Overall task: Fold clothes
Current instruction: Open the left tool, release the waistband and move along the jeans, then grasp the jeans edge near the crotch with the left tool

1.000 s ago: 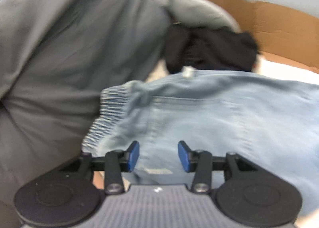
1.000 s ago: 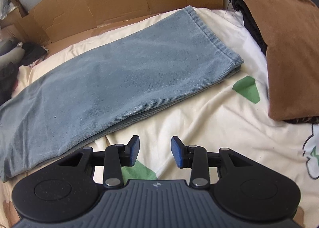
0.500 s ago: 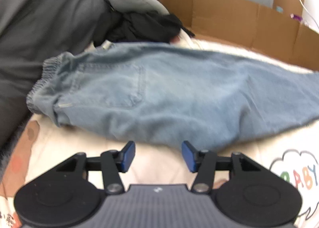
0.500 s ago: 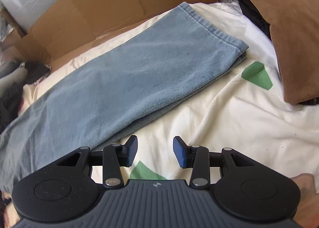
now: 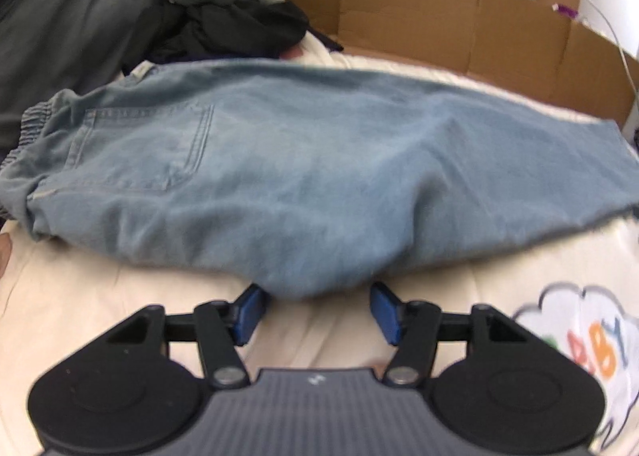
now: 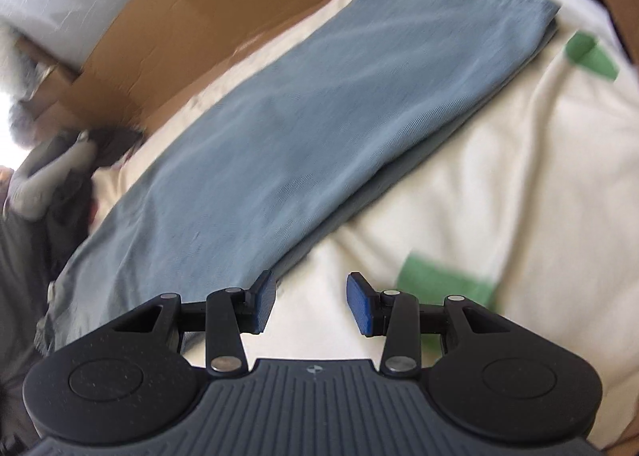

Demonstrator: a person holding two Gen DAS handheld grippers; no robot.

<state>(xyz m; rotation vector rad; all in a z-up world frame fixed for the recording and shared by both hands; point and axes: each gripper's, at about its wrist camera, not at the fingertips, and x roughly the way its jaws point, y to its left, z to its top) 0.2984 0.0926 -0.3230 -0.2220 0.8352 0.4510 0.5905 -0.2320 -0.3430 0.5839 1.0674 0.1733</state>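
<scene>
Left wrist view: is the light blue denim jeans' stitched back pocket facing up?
Yes. The light blue denim jeans lie flat with the stitched back pocket showing on top, near the elastic waistband.

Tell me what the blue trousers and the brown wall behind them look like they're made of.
The trousers look like soft, faded matte denim: twill weave, stitched back pocket, gathered elastic waist. The brown wall looks like plain corrugated cardboard: flat matte panels with fold creases.

My light blue jeans [image 5: 303, 172] lie flat on the cream bedsheet [image 5: 120, 296], folded lengthwise with one leg stacked on the other. The elastic waistband and a stitched back pocket face up at the left end; the hemmed cuffs [image 6: 491, 4] sit at the far right end, near the cardboard. The fabric is softly rumpled at mid-length
</scene>
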